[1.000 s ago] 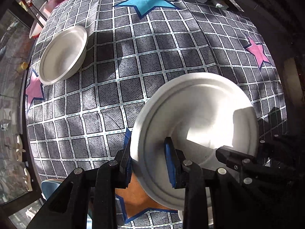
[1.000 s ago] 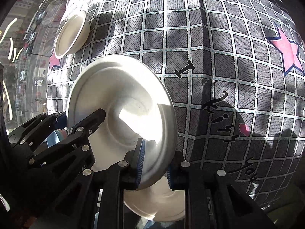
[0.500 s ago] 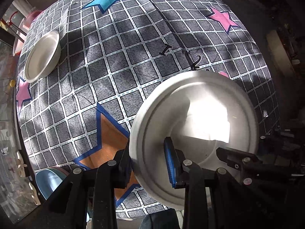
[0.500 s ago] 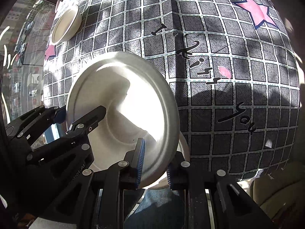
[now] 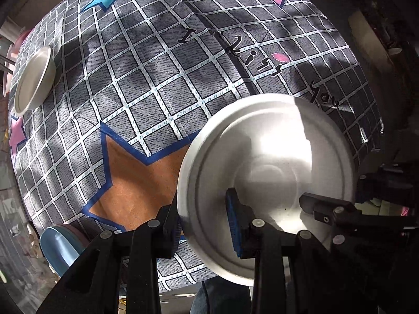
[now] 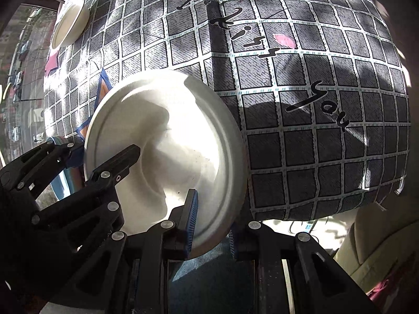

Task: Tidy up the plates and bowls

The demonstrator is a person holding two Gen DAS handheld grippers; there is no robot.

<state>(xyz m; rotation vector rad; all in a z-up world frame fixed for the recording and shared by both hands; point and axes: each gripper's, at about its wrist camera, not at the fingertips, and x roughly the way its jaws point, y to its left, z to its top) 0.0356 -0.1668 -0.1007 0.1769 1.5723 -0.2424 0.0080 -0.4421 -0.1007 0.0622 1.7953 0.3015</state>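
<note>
A round white paper plate (image 5: 264, 167) is gripped from both sides at once. Its left rim is pinched between the blue-padded fingers of the left gripper (image 5: 205, 225), one pad behind the rim and one pressed on the plate's face. In the right wrist view the same plate (image 6: 162, 141) is seen clamped at its lower right rim by the right gripper (image 6: 212, 225), whose jaws are closed onto the edge. The plate is held tilted, clear of the cloth, at the near edge of the table, partly over the orange star with a blue border (image 5: 136, 175).

The table is covered by a grey checked tablecloth with white grid lines (image 5: 157, 78), printed with black script and pink stars. A second white paper bowl (image 5: 32, 78) is seen resting on the cloth at the far left, well apart from the held plate; it appears again in the right wrist view (image 6: 69, 23). A light blue dish (image 5: 59, 248) is glimpsed below the table's near left edge. Strong sunlight and hard shadows are thrown across the plate and cloth.
</note>
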